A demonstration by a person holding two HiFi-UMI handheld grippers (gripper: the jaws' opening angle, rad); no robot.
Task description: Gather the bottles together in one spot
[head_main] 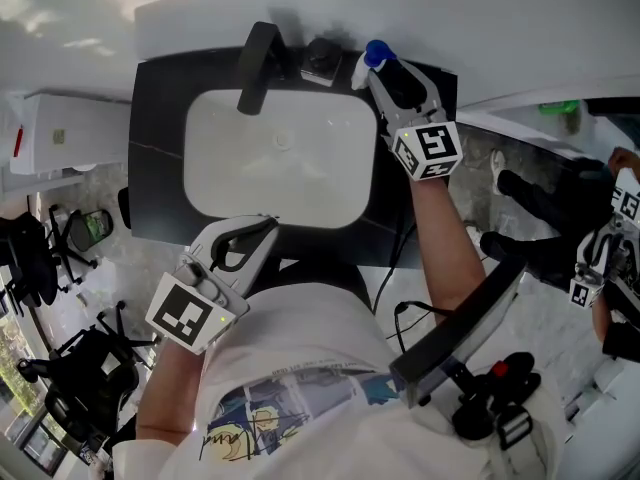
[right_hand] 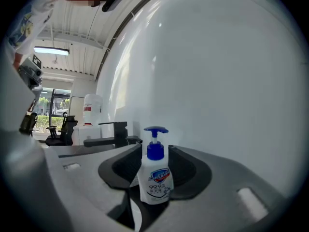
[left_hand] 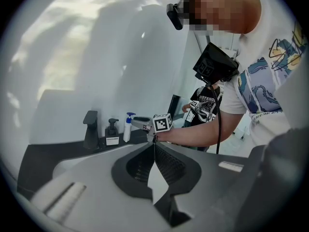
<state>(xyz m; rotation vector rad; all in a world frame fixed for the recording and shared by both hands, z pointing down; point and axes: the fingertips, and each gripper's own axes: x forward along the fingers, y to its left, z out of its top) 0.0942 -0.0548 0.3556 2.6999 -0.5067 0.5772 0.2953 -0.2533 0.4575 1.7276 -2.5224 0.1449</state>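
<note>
A white soap bottle with a blue pump (right_hand: 155, 180) stands upright on the black counter between the jaws of my right gripper (right_hand: 152, 151), which stands open with its pads just off the bottle's sides. In the head view this bottle (head_main: 372, 58) is at the sink's back right corner, with the right gripper (head_main: 375, 76) around it. A black pump bottle (head_main: 322, 58) stands just to its left, beside the faucet. Both bottles, the black one (left_hand: 112, 133) and the white one (left_hand: 127, 127), show in the left gripper view. My left gripper (head_main: 256, 230) is shut and empty at the sink's near edge.
A white basin (head_main: 280, 158) is set in the black counter (head_main: 155, 168), with a black faucet (head_main: 258, 63) at the back. A white wall runs behind. Another person holding grippers (head_main: 600, 258) is at the right. Office chairs (head_main: 80, 378) are at the lower left.
</note>
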